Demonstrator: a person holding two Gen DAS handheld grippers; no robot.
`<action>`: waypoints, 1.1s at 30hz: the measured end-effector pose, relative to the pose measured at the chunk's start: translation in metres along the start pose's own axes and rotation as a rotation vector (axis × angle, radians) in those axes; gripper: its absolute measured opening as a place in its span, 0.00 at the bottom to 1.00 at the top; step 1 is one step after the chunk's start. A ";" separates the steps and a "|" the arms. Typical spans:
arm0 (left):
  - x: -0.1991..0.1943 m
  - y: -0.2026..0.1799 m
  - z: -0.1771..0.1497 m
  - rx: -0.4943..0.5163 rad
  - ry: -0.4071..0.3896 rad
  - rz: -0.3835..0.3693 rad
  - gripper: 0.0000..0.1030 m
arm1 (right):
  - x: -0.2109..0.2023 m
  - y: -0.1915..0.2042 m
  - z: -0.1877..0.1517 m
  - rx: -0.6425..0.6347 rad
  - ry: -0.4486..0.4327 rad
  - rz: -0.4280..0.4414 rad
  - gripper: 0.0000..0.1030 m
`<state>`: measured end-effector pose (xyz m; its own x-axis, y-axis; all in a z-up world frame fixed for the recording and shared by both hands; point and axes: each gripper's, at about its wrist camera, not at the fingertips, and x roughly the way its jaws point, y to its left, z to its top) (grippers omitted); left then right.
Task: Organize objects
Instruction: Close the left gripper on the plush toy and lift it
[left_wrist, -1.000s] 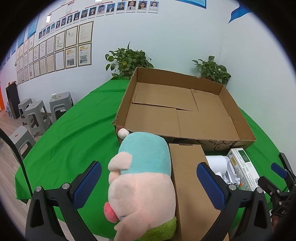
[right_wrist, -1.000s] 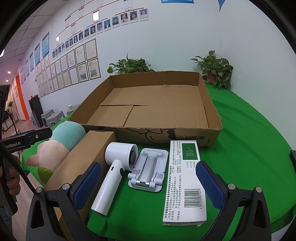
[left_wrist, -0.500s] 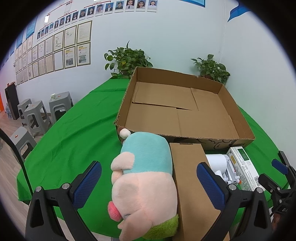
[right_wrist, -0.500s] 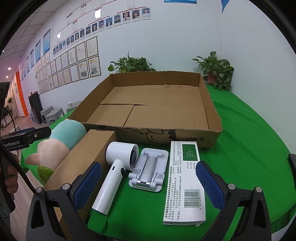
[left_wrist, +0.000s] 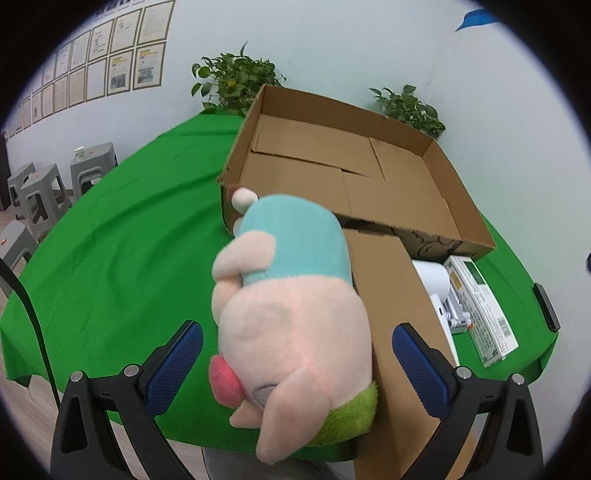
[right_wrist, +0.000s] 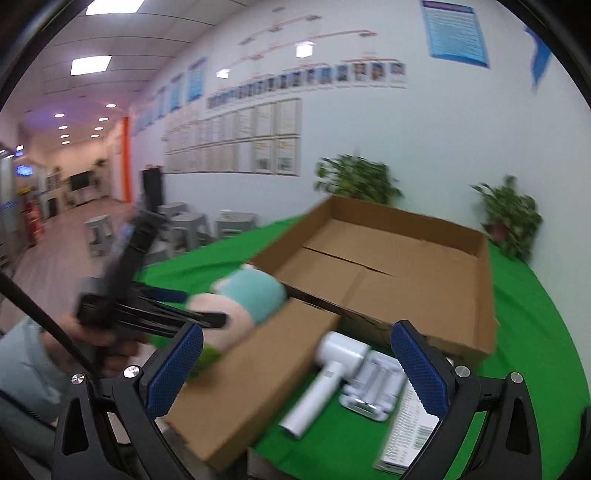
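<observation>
On the left of the green-covered bench (left_wrist: 110, 240), the plush toy (left_wrist: 291, 295) lay on its side near the front edge, its teal back toward the open cardboard tray (left_wrist: 461, 206) and its pink face toward the camera. Its right flank pressed against the long brown carton (left_wrist: 391, 295). It looked set out as the first of a row of items waiting to go into the empty tray behind them.

The left gripper (left_wrist: 295, 365) was level with the toy's head, its blue pads spread wide on either side and touching nothing; the head sat between them, so this appeared to be a lining-up for a pinch. In the right wrist view, the person's left hand (right_wrist: 107, 343) held that tool low and roughly horizontal, pointed at the toy from the bench's near edge.

Right of the carton lay a white hair dryer (right_wrist: 332, 373) with its handle toward the front, then a white folding stand (right_wrist: 373, 387), then a white medicine box (left_wrist: 484, 310) with a green panel, all just in front of the tray's near wall.

The right gripper (right_wrist: 295, 369) hovered above these, tilted and turned leftward, the picture blurred. Its pads were spread apart and empty.
</observation>
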<state>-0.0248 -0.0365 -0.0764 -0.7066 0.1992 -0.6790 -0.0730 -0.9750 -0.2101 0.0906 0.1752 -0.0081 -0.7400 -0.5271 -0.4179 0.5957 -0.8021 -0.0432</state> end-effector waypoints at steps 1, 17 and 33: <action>0.005 0.000 -0.003 0.011 0.012 0.003 0.88 | -0.002 0.006 0.004 -0.009 -0.006 0.032 1.00; -0.017 0.031 -0.025 -0.041 -0.022 -0.045 0.68 | 0.084 0.051 0.035 0.045 0.112 0.167 1.00; -0.030 0.056 -0.037 -0.068 -0.052 -0.106 0.68 | 0.233 0.059 0.035 0.266 0.433 0.340 1.00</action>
<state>0.0189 -0.0939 -0.0940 -0.7328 0.2941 -0.6136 -0.1026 -0.9392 -0.3277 -0.0581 -0.0048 -0.0760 -0.2952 -0.6484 -0.7017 0.6363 -0.6813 0.3619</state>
